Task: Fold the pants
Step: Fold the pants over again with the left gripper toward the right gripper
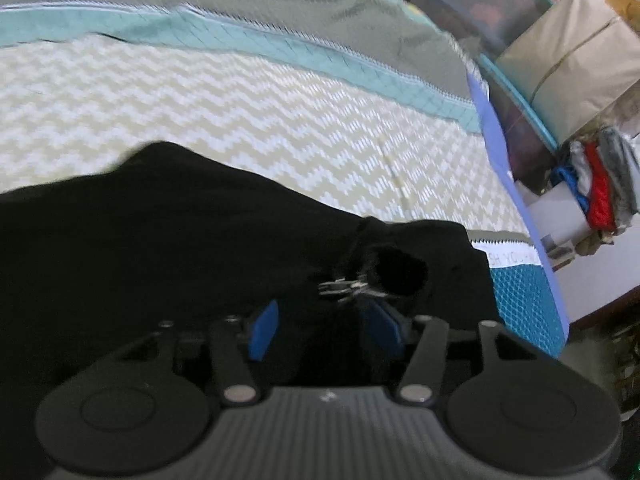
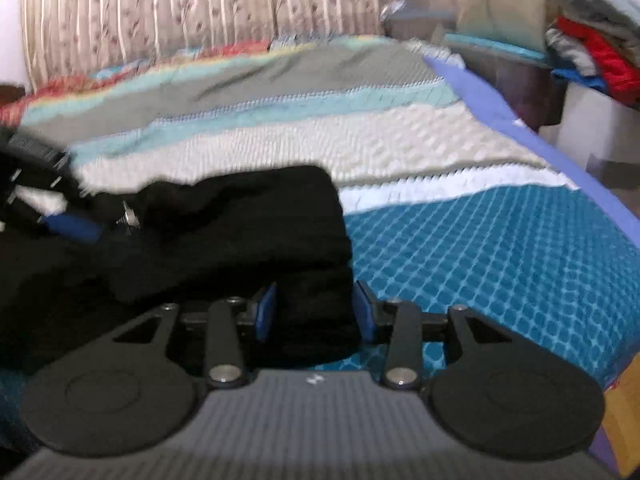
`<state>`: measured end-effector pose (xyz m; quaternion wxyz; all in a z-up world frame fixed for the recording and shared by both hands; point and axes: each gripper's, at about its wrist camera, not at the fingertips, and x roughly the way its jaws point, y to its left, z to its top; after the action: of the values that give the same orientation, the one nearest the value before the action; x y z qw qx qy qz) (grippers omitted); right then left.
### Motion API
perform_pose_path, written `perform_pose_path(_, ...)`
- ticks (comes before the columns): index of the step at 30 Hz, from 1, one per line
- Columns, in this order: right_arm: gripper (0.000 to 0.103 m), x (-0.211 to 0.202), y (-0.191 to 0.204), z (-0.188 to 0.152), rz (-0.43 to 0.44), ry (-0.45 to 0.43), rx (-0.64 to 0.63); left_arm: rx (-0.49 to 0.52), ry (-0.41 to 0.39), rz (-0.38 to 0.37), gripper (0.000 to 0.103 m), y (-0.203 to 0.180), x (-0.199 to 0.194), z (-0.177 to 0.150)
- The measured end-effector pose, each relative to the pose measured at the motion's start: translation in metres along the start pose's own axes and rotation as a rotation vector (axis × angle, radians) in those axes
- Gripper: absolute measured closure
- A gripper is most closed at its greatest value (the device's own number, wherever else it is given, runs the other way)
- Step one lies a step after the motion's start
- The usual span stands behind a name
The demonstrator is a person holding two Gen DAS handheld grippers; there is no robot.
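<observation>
Left wrist view: the left gripper [image 1: 324,330] tips down over the black pants [image 1: 160,248], which cover the near part of the bedspread [image 1: 240,108] and run off the picture's left edge. Blue pads [image 1: 262,330] stand parted with dark cloth between them, but the pads do not press on it, so this claw is released. Just ahead of the fingertips a metal clasp [image 1: 344,287] glints on the cloth, beside a bunched dark fold. The pants' right end stops just short of the bedspread's blue side edge [image 1: 504,168]. Beyond that edge, folded clothes [image 1: 596,192] in red, blue and grey, and a wrapped parcel [image 1: 572,68].

Right wrist view, blurred: the right gripper [image 2: 316,312] sits low at the pants' [image 2: 240,224] right end, near the front edge of the bedspread [image 2: 480,248]. Its blue pads [image 2: 266,312] stand one on each side of a folded layer of cloth; whether they pinch it I cannot tell through the blur. The pants lie in stacked folds toward the front left of the bedspread. At far left the left gripper [image 2: 72,226] shows one blue finger on the pants, the clasp [image 2: 130,220] beside it. A striped curtain [image 2: 180,12] hangs behind the bed.
</observation>
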<state>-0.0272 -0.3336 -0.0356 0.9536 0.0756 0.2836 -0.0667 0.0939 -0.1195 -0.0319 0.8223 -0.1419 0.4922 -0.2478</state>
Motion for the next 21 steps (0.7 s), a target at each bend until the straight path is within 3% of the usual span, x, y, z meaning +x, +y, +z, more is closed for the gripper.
perform_pose_path(3, 0.058, -0.007, 0.003, 0.007, -0.014, -0.067, 0.051, -0.042, -0.052, 0.024, 0.047, 0.035, -0.042, -0.013)
perform_pose_path(9, 0.058, 0.013, 0.056, 0.013, 0.174, -0.016, 0.022, -0.221, -0.169, 0.106, 0.042, 0.128, -0.137, -0.064)
perform_pose_path(13, 0.058, 0.03, 0.112, 0.014, 0.327, 0.073, -0.041, -0.373, -0.287, 0.211, 0.021, 0.187, -0.193, -0.099)
perform_pose_path(16, 0.059, 0.042, 0.16, 0.015, 0.447, 0.144, -0.108, -0.494, -0.328, 0.254, 0.02, 0.225, -0.213, -0.118)
perform_pose_path(21, 0.073, 0.059, 0.23, 0.024, 0.603, 0.263, -0.154, -0.605, -0.372, 0.194, 0.008, 0.263, -0.211, -0.121)
